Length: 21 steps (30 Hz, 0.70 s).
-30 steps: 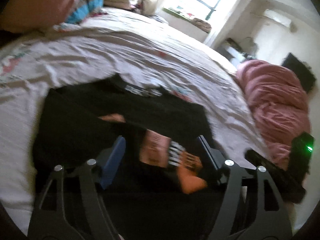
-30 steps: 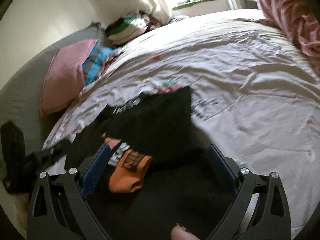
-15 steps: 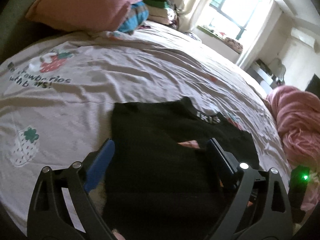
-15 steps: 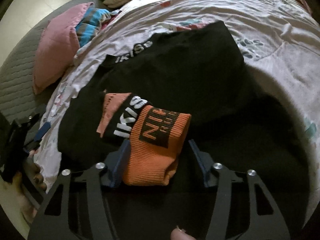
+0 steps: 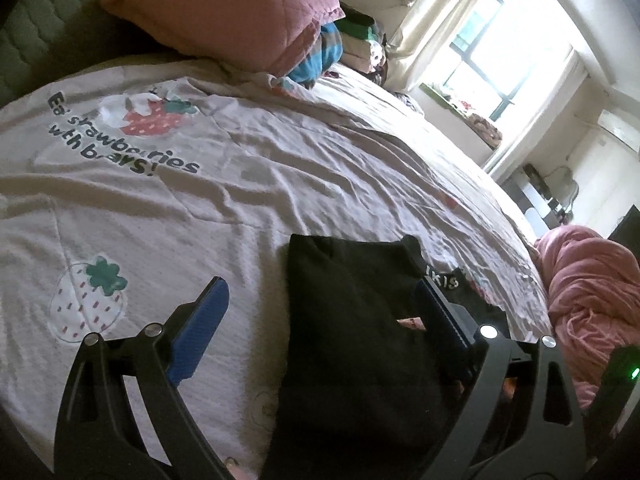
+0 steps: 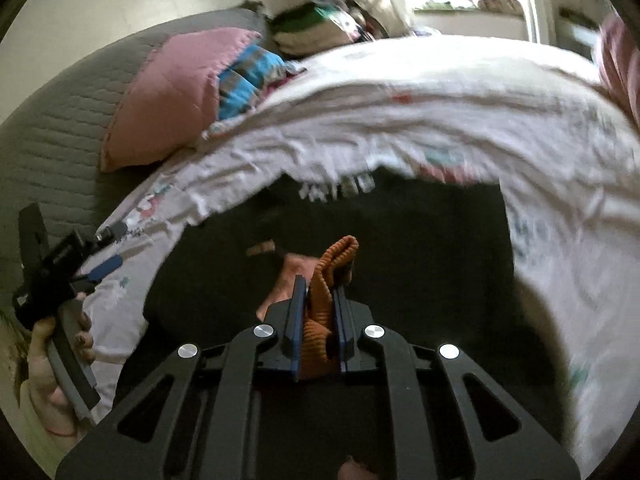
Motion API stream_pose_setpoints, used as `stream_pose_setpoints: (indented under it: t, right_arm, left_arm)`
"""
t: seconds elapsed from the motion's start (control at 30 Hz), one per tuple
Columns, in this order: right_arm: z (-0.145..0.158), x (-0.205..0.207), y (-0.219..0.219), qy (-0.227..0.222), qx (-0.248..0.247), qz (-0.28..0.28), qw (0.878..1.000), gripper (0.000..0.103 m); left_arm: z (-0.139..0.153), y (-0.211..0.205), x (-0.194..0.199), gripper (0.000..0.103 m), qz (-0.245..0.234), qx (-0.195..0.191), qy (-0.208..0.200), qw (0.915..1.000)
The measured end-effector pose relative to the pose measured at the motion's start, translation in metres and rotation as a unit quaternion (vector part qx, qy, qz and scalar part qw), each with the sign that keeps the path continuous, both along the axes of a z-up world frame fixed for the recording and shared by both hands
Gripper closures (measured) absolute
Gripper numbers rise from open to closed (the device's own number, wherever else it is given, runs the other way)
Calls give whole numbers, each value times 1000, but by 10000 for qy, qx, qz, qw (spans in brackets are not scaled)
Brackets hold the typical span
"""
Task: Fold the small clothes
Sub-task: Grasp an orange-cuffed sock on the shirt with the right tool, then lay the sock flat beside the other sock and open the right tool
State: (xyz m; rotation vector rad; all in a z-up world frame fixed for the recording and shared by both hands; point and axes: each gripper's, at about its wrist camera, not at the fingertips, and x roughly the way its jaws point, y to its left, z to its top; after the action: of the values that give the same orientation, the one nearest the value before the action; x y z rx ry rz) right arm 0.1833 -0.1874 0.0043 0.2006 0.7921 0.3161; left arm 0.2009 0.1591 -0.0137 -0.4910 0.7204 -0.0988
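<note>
I have the orange sock [image 6: 325, 300] pinched tight in my right gripper [image 6: 319, 304], lifted over the black shirt [image 6: 420, 248] on the bed [image 5: 280, 168]. My left gripper [image 5: 320, 304] is spread wide and holds nothing. The sock could slip out, since only its edge is pinched.

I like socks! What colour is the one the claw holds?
Orange sock, right wrist view.

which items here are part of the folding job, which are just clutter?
Job:
orange sock, clamped in right tongs
black garment on the bedsheet
left tongs, open

Lying about:
pink pillow
pink blanket
folded clothes stack
</note>
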Motion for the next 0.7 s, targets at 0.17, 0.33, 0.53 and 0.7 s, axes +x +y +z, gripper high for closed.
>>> stream_pose_setpoints:
  t: [0.17,0.33,0.53,0.7]
  right_arm:
    - [39,11,2,-669,-281,284,9970,92]
    - [54,15,-6,-1101,-489,200,9925,93]
    - [36,19,-16,-1088,-668,5,9918,93]
    - [18,19,-24,-928,-789,-237,9923,93]
  left_arm:
    - [-1,1,0,16,-6,20,-6,10000]
    - [1,-8,1,16,-140,159,-17,9998]
    - [-5,-25,4,16,-319,330,70,9989]
    - [-8,-41,5,16,-538,511,103,9972]
